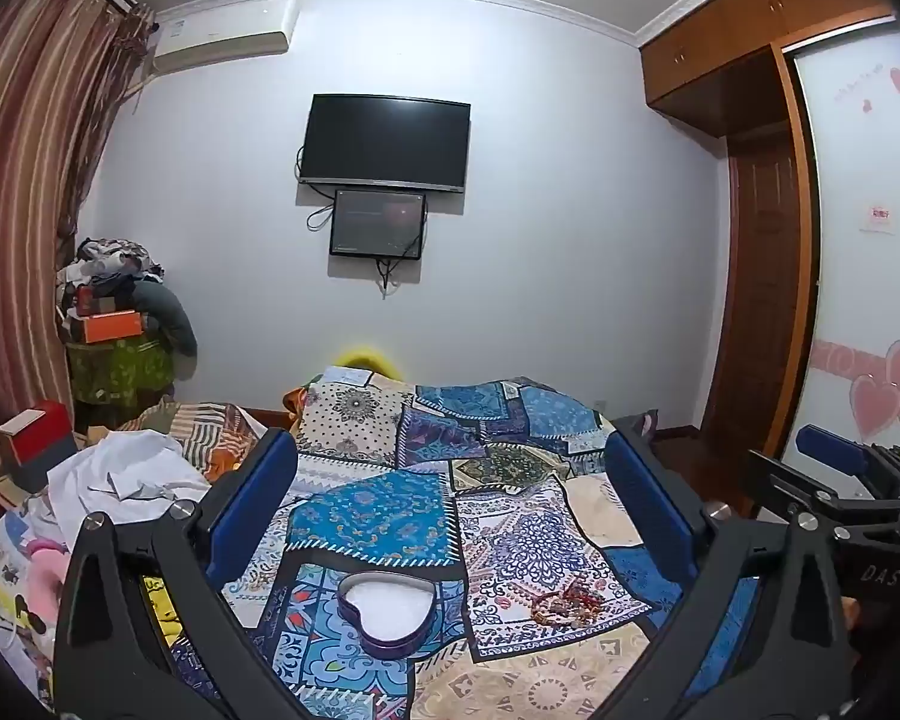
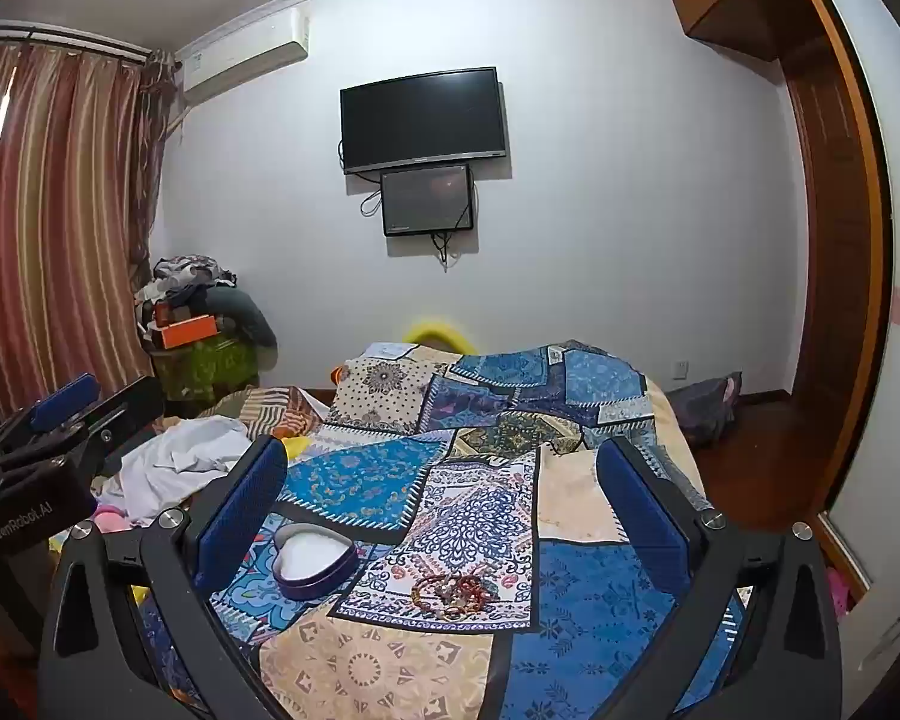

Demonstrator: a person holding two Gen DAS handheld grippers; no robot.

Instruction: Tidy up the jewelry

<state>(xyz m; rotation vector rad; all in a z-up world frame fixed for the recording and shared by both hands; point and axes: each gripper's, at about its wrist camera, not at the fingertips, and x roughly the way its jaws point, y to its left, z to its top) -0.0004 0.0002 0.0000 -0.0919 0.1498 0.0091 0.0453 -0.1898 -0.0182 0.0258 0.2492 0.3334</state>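
Observation:
An open heart-shaped purple tin (image 1: 387, 612) with a white lining lies on the patchwork bedspread (image 1: 390, 504); it also shows in the right wrist view (image 2: 313, 558). A small pile of beaded bracelets (image 1: 567, 603) lies to its right, also seen in the right wrist view (image 2: 455, 593). My left gripper (image 1: 450, 468) is open and empty, held above the bed behind the tin. My right gripper (image 2: 441, 474) is open and empty, above the bed behind the bracelets. Each gripper shows at the other view's edge.
White clothing (image 1: 132, 474) and clutter lie on the bed's left side. A stack of boxes and clothes (image 1: 120, 324) stands in the far left corner by the curtain. A TV (image 1: 384, 144) hangs on the far wall. A wooden wardrobe (image 1: 768, 276) stands at right.

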